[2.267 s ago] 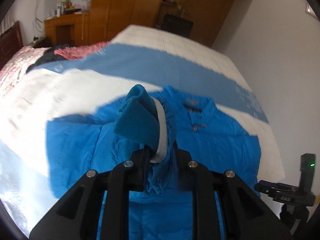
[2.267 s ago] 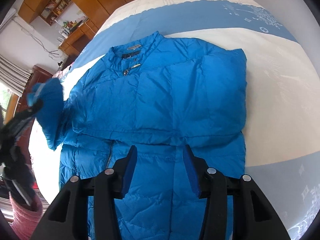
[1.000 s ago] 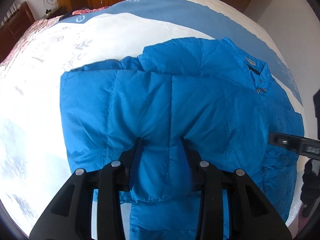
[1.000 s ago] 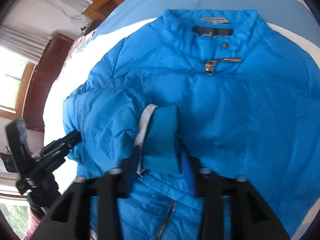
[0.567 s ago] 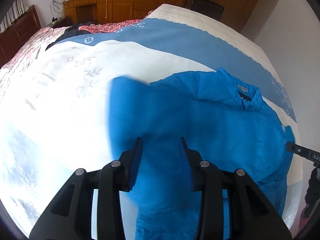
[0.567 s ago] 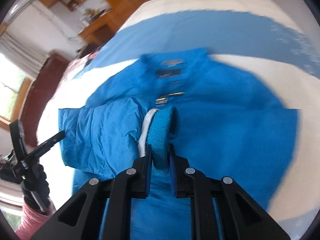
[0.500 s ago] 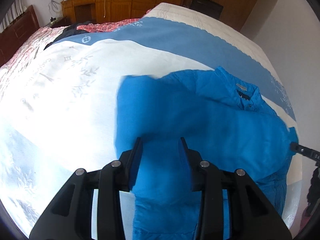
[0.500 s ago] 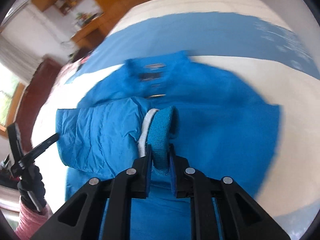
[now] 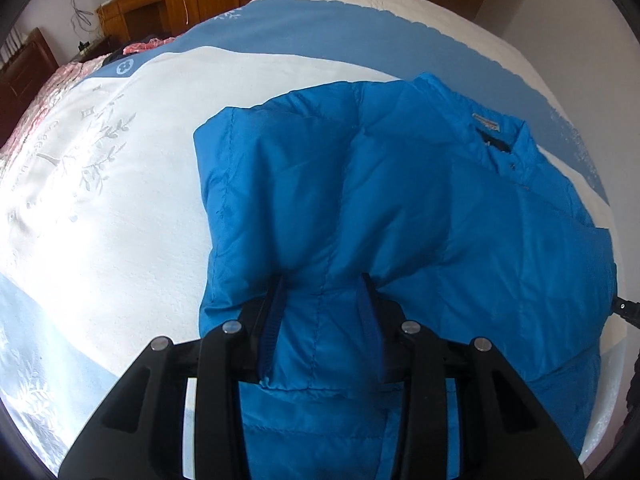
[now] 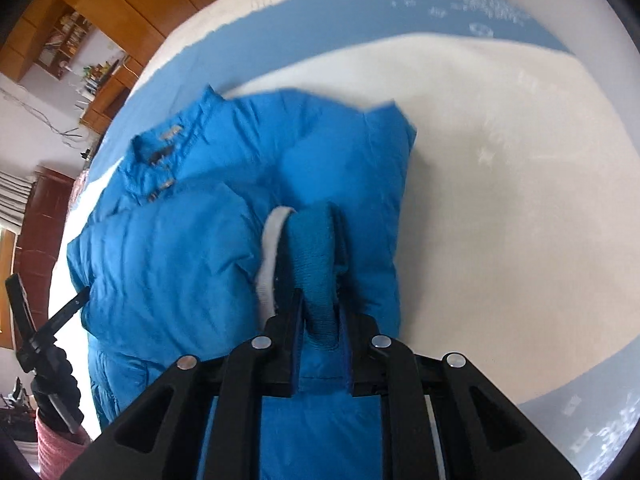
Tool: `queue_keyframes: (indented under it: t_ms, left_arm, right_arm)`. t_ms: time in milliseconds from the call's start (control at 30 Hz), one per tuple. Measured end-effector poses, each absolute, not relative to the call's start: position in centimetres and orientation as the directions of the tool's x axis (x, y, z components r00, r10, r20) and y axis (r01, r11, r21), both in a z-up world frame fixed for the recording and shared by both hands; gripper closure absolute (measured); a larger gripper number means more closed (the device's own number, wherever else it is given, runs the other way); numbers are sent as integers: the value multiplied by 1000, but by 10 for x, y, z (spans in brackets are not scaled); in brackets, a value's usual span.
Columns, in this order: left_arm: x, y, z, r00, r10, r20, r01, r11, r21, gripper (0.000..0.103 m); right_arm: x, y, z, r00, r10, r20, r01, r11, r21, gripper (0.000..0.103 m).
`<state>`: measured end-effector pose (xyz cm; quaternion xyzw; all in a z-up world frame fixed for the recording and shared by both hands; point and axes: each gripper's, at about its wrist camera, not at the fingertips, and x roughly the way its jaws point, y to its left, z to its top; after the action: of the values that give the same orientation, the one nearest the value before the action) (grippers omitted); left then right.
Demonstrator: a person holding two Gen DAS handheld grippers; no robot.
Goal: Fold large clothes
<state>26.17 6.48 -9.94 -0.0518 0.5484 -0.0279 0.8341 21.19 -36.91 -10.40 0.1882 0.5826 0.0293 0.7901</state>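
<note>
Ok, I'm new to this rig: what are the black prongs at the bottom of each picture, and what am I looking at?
There is no robot arm. A person holds a two-finger gripper in each hand, and a fisheye camera on each looks forward along its fingers. In the left view, the left gripper is open, with a fold of the blue jacket between its fingers. In the right view, the right gripper is shut on the knitted cuff of a sleeve. The jacket lies on a bed with a white and blue cover.
</note>
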Motion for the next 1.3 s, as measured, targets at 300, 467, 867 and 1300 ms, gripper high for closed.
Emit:
queue_keyframes:
  t_ms: [300,467,867,1300]
  left_arm:
    - [249,52,-56,466,-91,-880,34,996,-85,64]
    - [253,7,-58,455,-135,-880,128,988,-85,64]
    - [267,6,-89,390,-134,-911,113,989,-97,64]
    - [304,10,-97,367,-134,-920,73,991,-115,62]
  right_arm:
    - [203,-357,-46,440,228,-868,122,943,310,78]
    - [215,-313,-56,413,275,-868,25,950,313,78]
    - [238,-301,-108,325,283,-902,78,943,324,88]
    - [271,-305,-123,330,266,-906,113,941,318,90]
